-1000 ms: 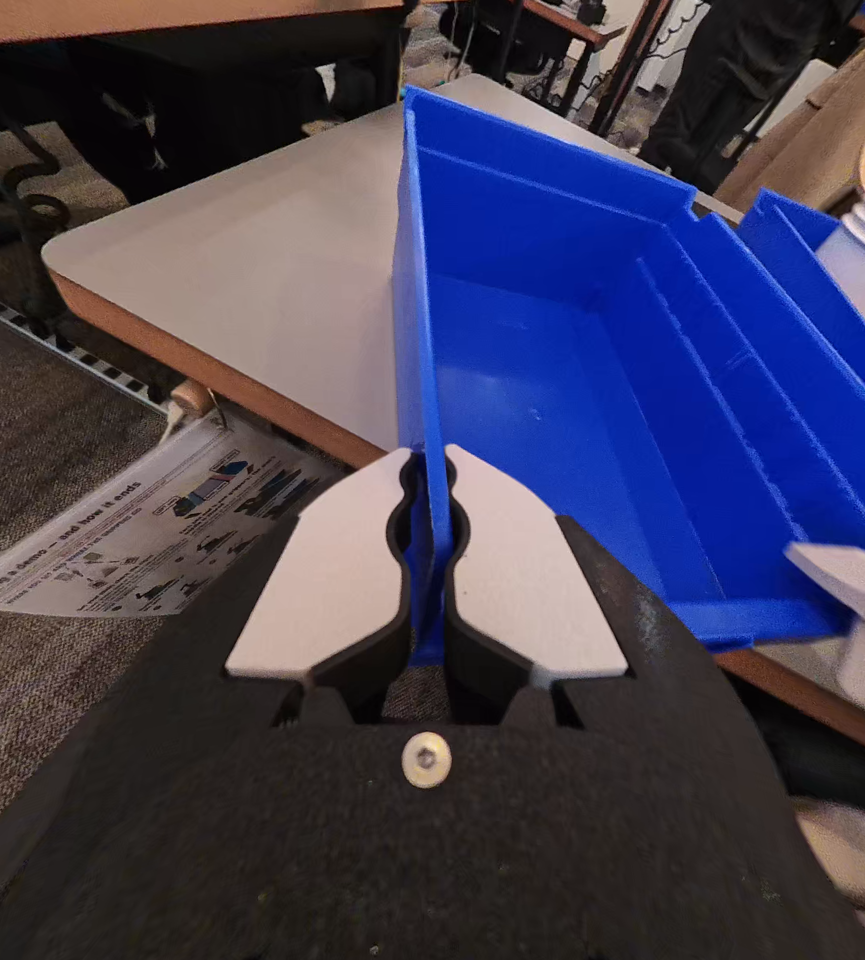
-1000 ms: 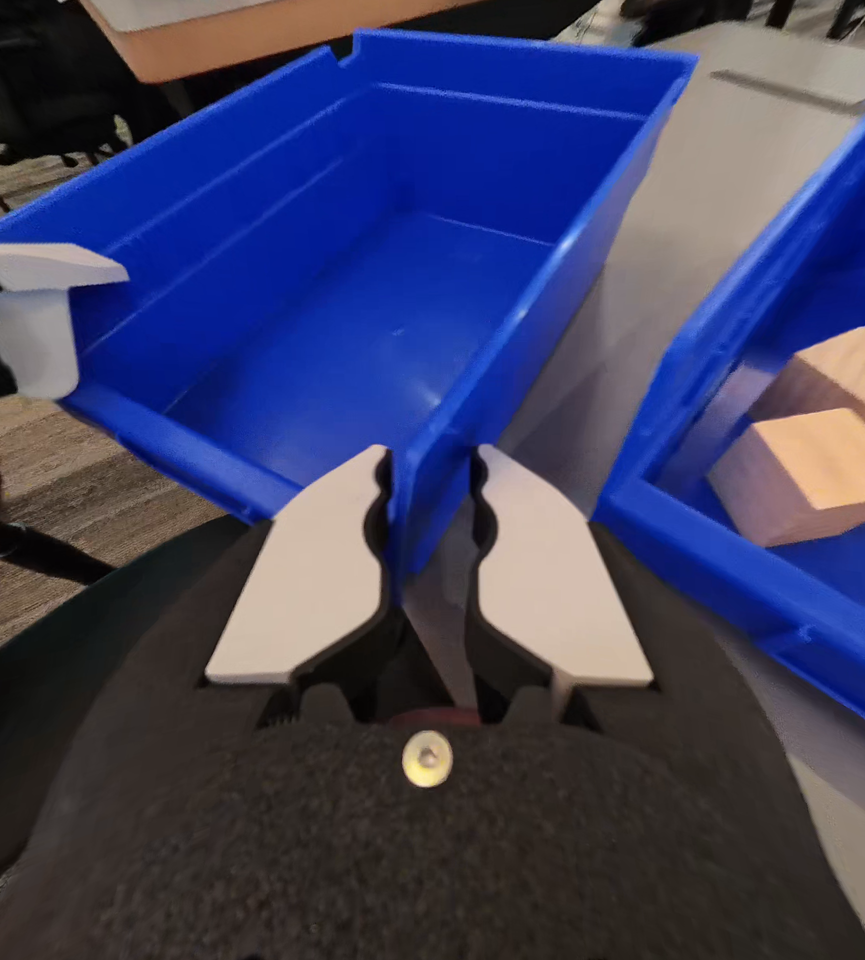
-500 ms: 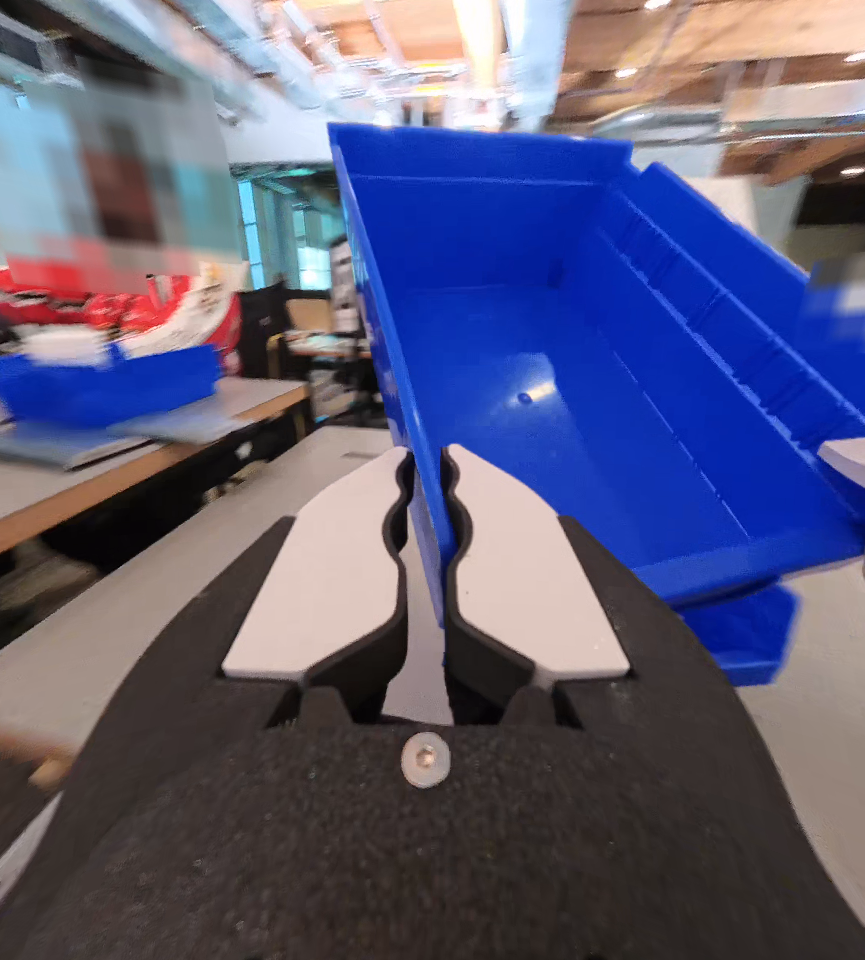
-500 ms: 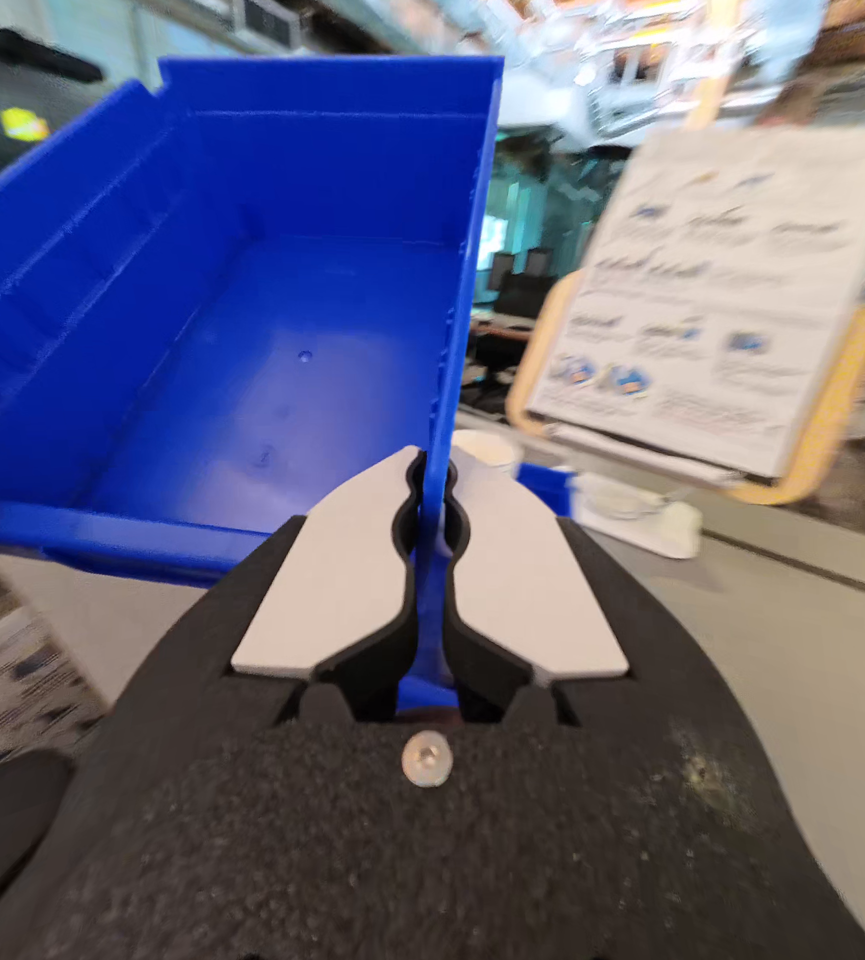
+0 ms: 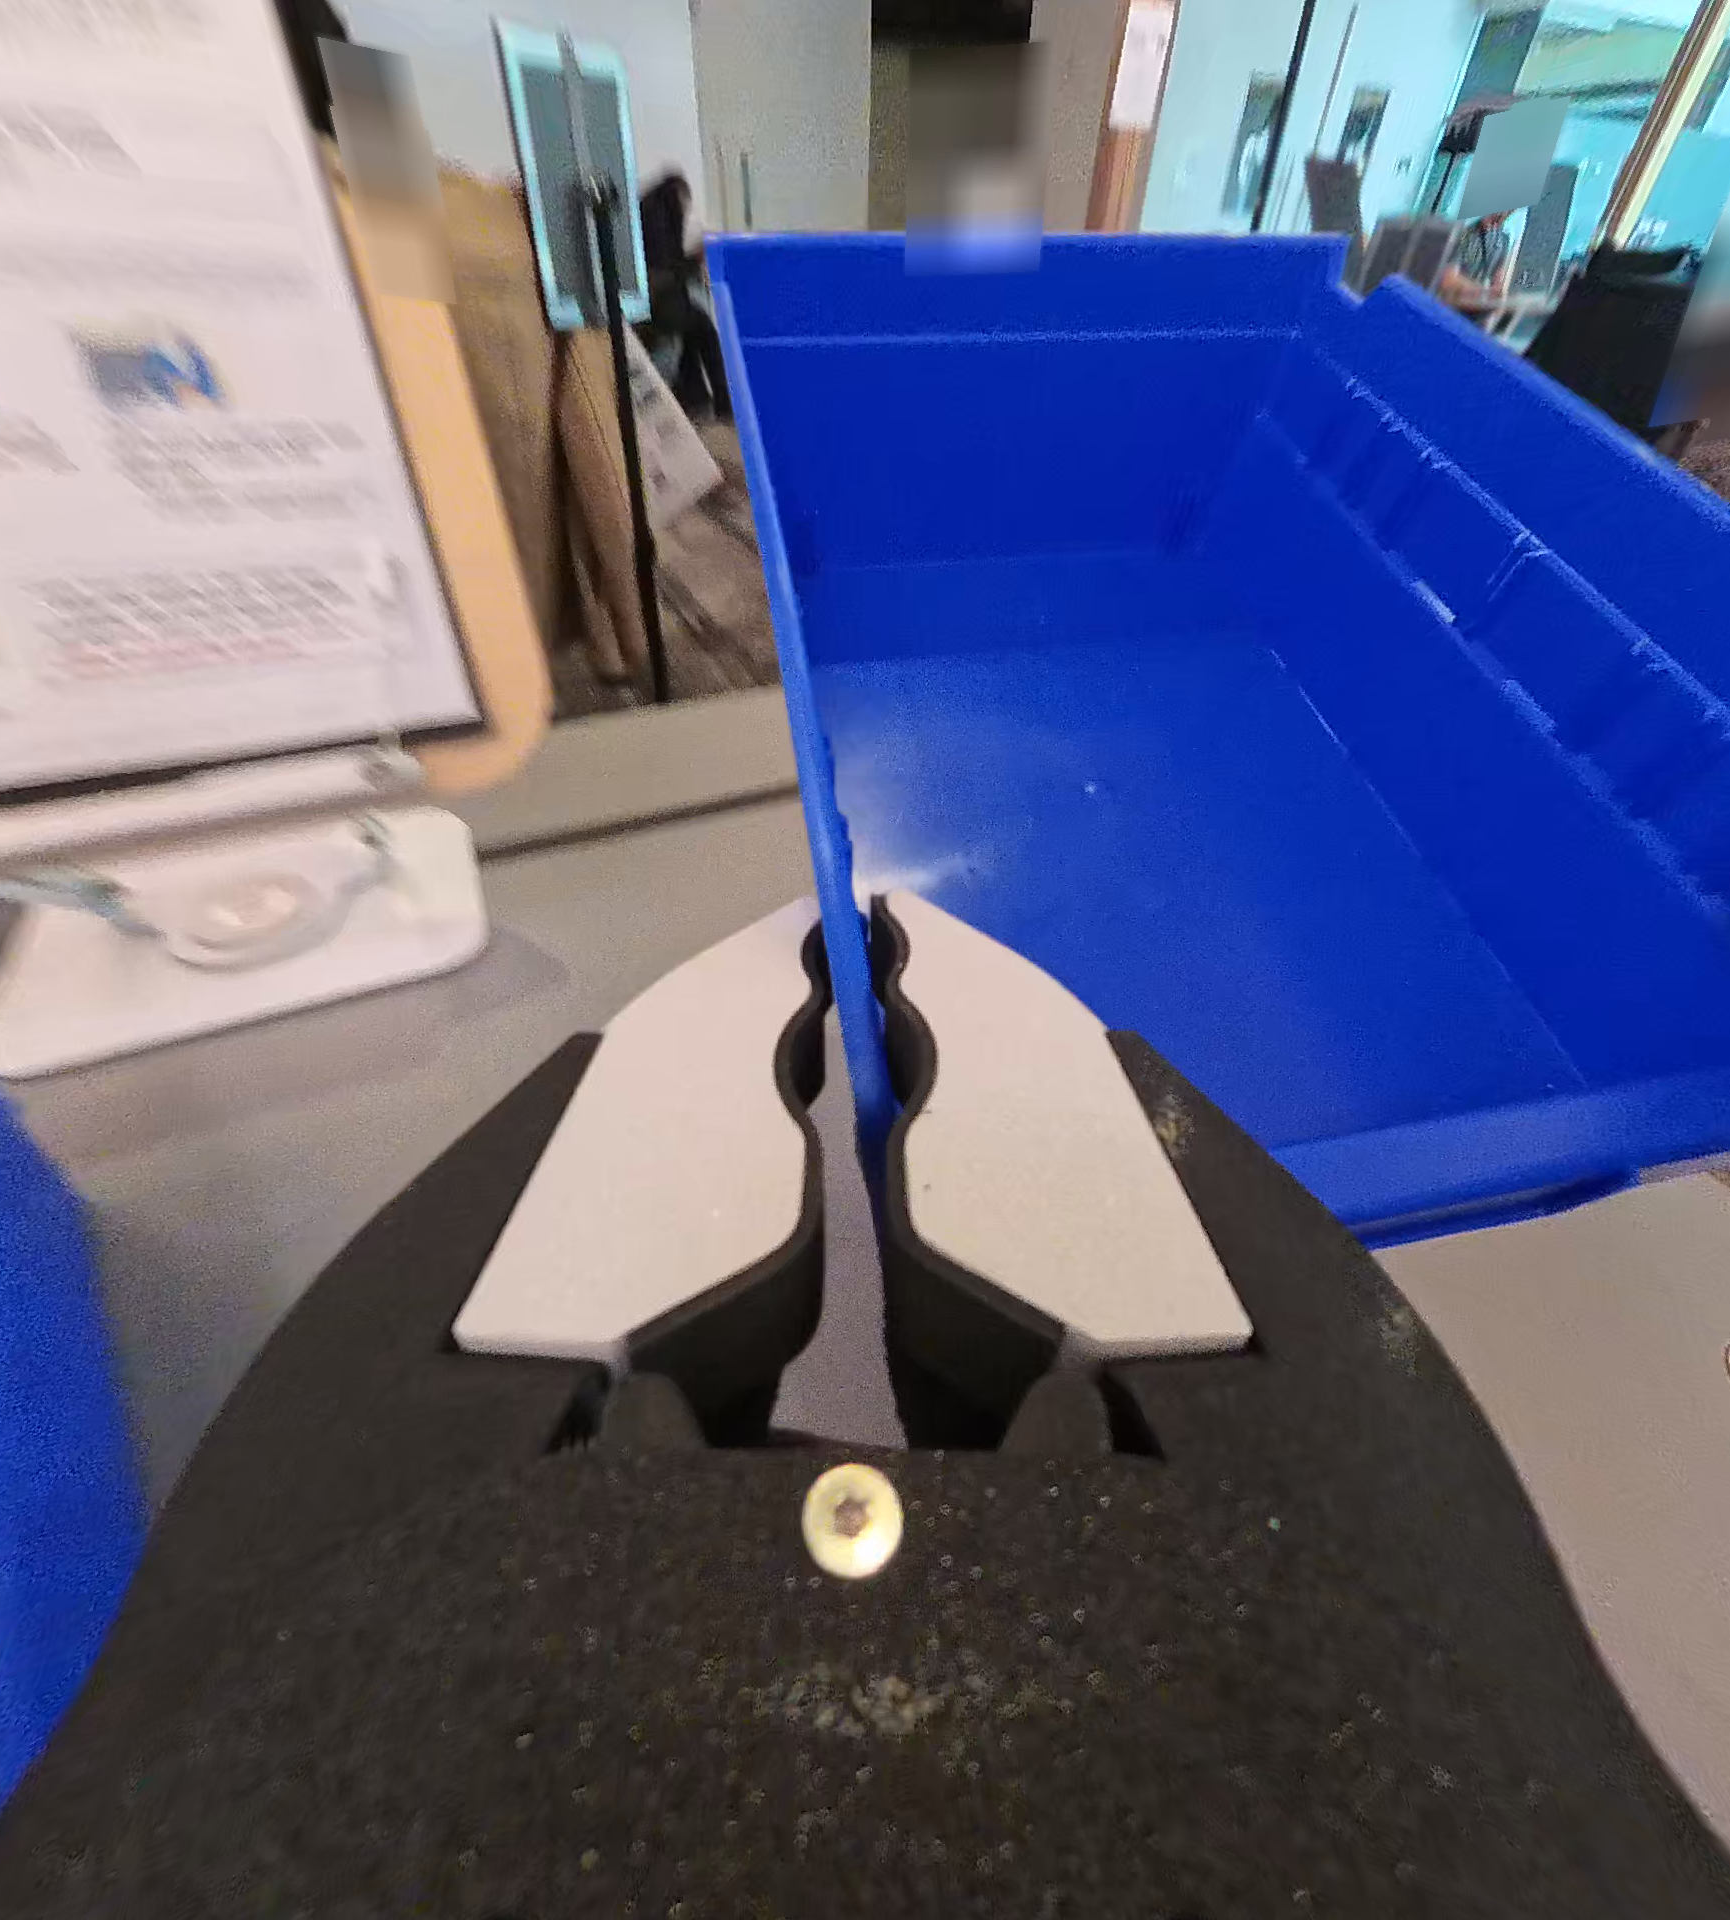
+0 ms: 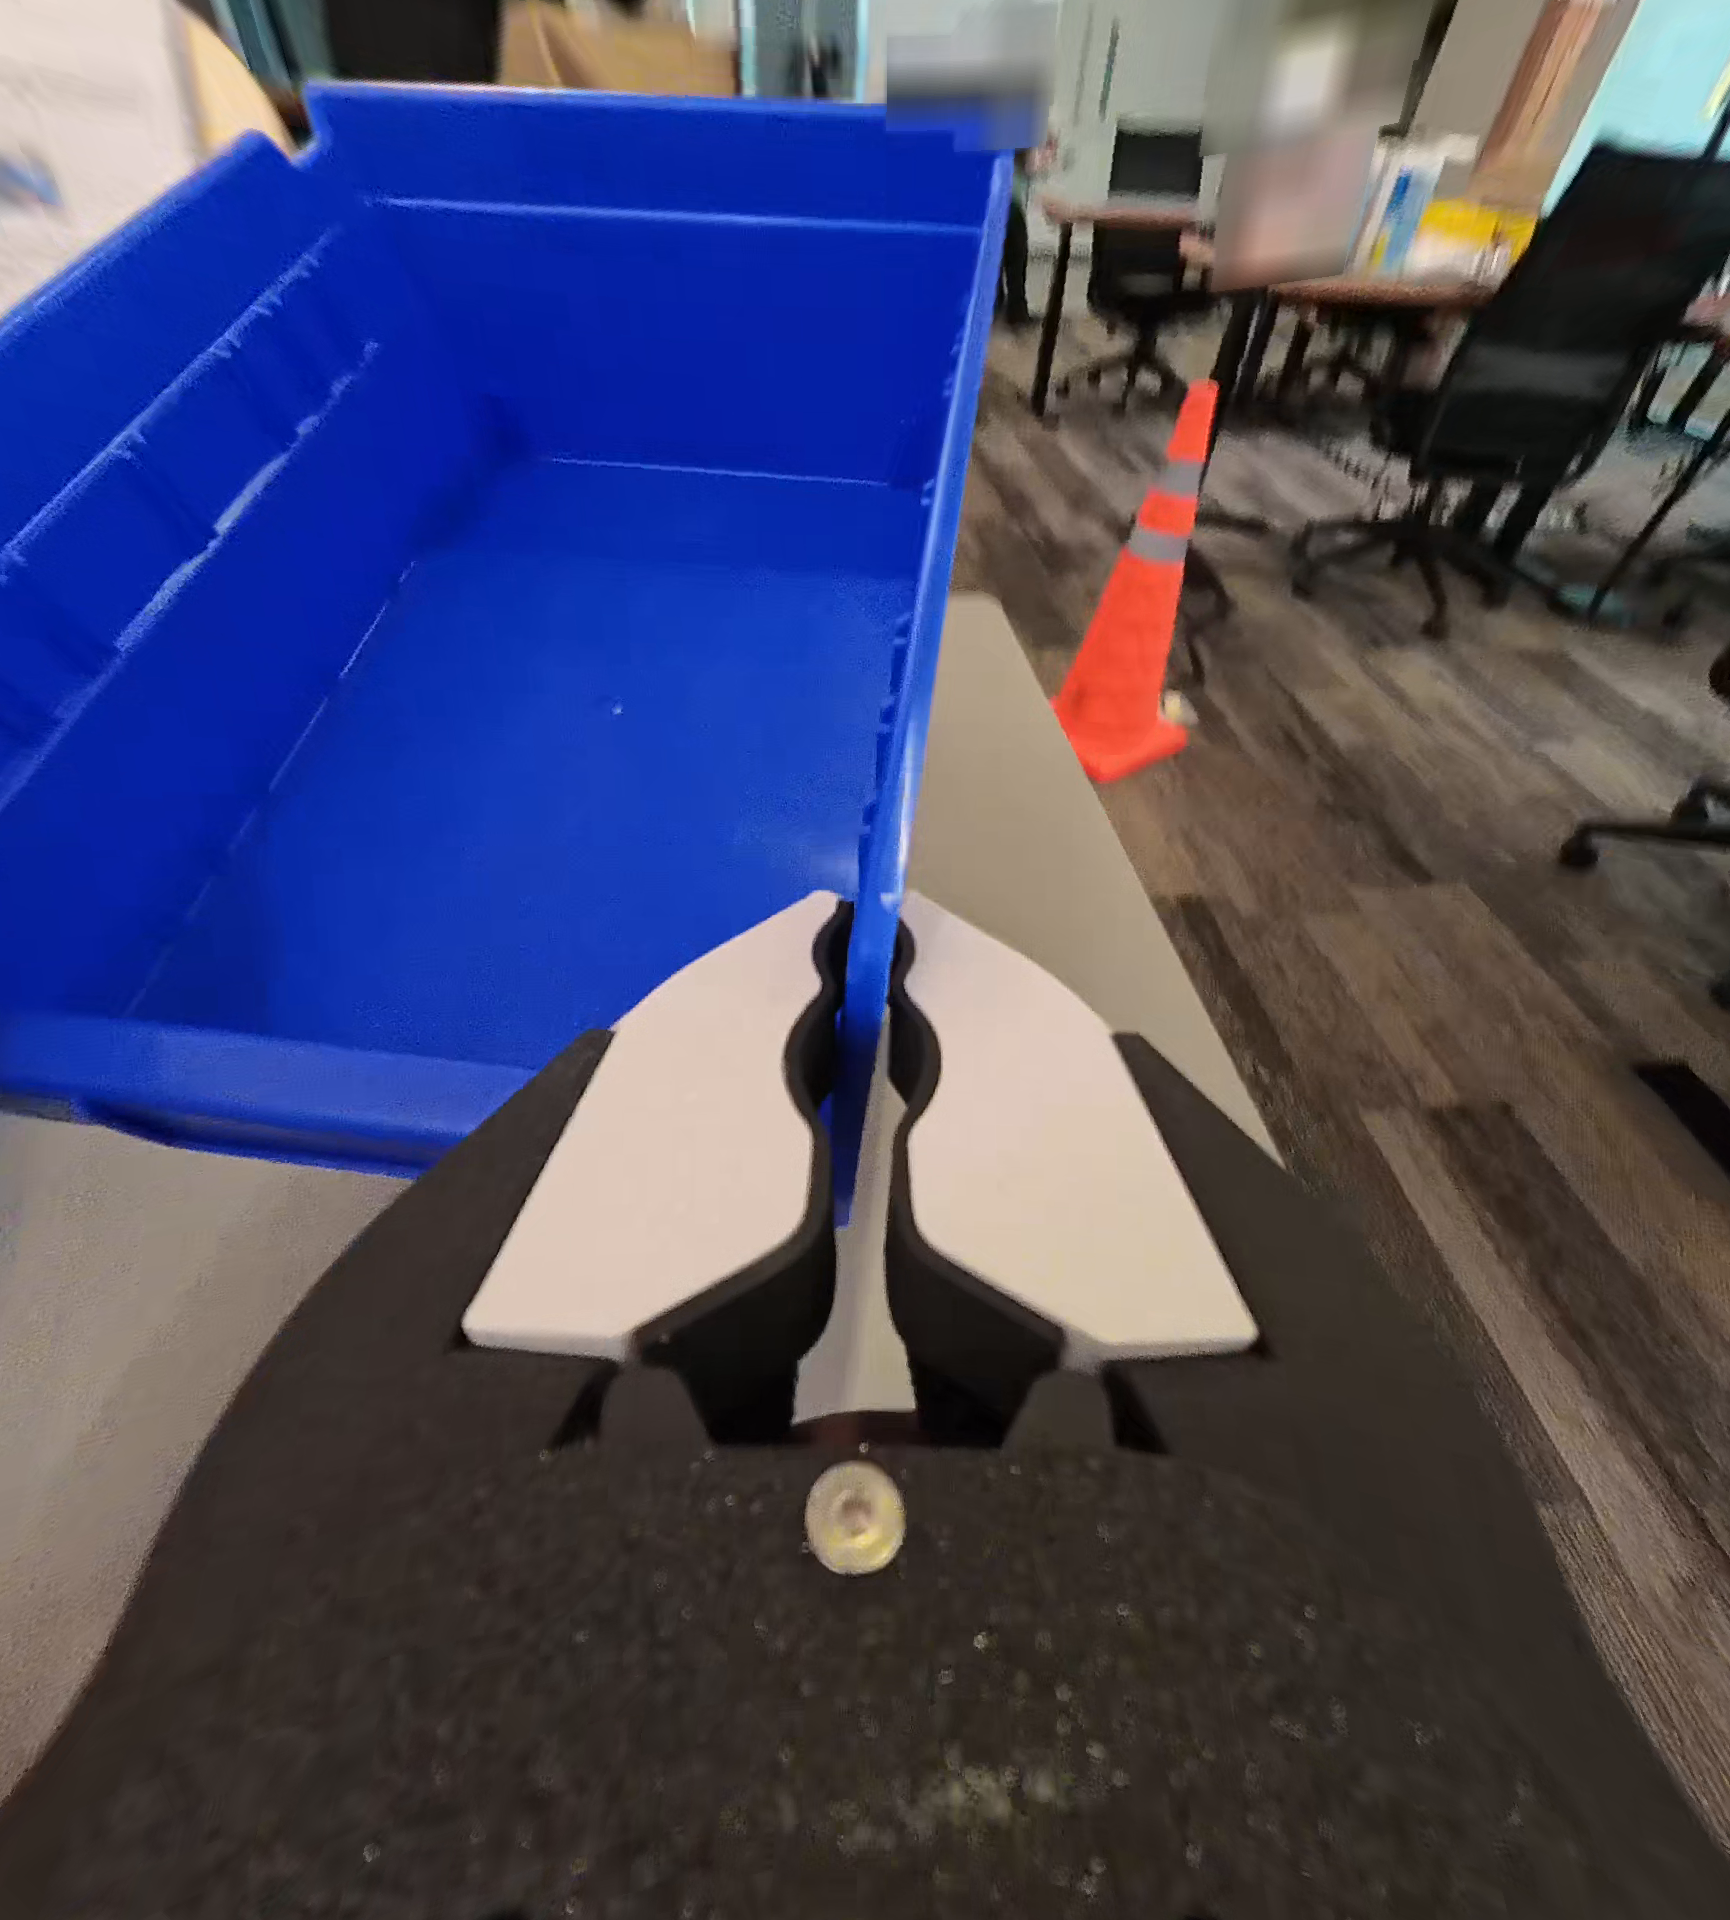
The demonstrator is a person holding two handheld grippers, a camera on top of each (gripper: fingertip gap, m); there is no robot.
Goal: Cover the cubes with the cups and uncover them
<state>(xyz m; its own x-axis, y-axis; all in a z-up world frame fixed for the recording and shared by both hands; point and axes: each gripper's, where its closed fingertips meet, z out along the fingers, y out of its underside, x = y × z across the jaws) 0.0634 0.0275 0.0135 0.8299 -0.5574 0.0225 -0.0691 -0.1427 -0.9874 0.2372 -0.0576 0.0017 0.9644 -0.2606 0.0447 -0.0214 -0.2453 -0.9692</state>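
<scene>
Both hand-held grippers clamped opposite side walls of the empty blue bin (image 5: pixel 1204 831), left hand-held gripper (image 5: pixel 848 914) and right hand-held gripper (image 6: pixel 866 914), bin tilted above the grey desk (image 5: pixel 1619 1455); cubes, cups unseen.

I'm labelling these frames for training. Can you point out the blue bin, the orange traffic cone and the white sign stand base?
blue bin (image 6: pixel 549 727): right wrist view, on its bare inner floor.
orange traffic cone (image 6: pixel 1141 603): right wrist view, mid-body below the grey band.
white sign stand base (image 5: pixel 217 935): left wrist view, on its top face.
</scene>
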